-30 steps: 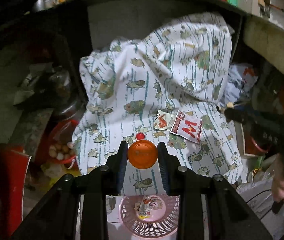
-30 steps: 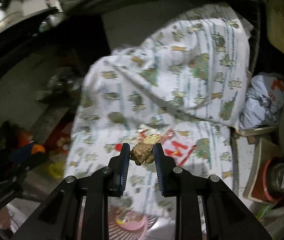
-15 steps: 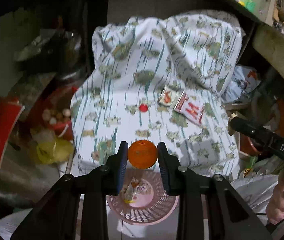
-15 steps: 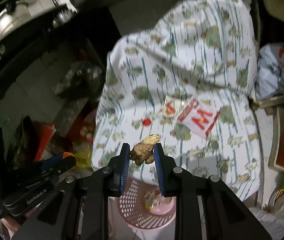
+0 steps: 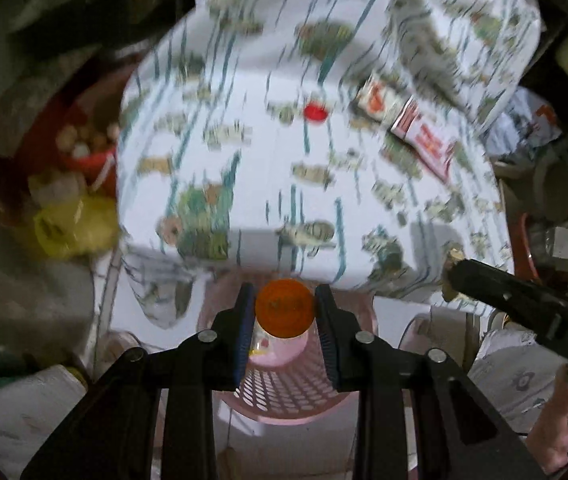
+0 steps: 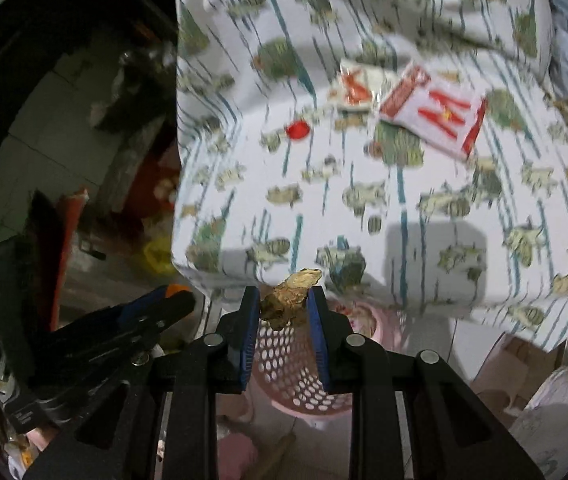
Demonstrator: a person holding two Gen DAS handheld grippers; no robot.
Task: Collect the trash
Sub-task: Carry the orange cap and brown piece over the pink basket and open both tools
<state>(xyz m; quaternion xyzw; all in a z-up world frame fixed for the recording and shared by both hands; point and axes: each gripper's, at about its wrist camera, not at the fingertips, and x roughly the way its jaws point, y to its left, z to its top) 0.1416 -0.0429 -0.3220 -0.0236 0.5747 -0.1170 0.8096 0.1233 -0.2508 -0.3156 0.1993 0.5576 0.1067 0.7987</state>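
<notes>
My left gripper [image 5: 285,310] is shut on an orange bottle cap [image 5: 285,312] and holds it above a pink perforated basket [image 5: 284,396] on the floor. My right gripper [image 6: 284,308] is shut on a crumpled gold wrapper [image 6: 290,298], also over the pink basket [image 6: 304,384]. On the patterned cloth [image 6: 364,200] lie a small red cap [image 6: 298,130], a white-and-red packet [image 6: 434,114] and a small clear sachet [image 6: 358,86]. The red cap [image 5: 315,113] and packet [image 5: 424,140] also show in the left wrist view. Both views are blurred.
The cloth-covered table [image 5: 244,168] stands just behind the basket. A red bowl of small items [image 5: 88,148] and a yellow bag [image 5: 72,224] lie left of it. Bags and containers [image 5: 524,120] crowd the right. The other gripper [image 5: 524,304] reaches in from the right.
Both grippers have pulled back from the table and tilted down over the pink basket, each still holding its piece of trash. The basket now sits directly under the fingers.
</notes>
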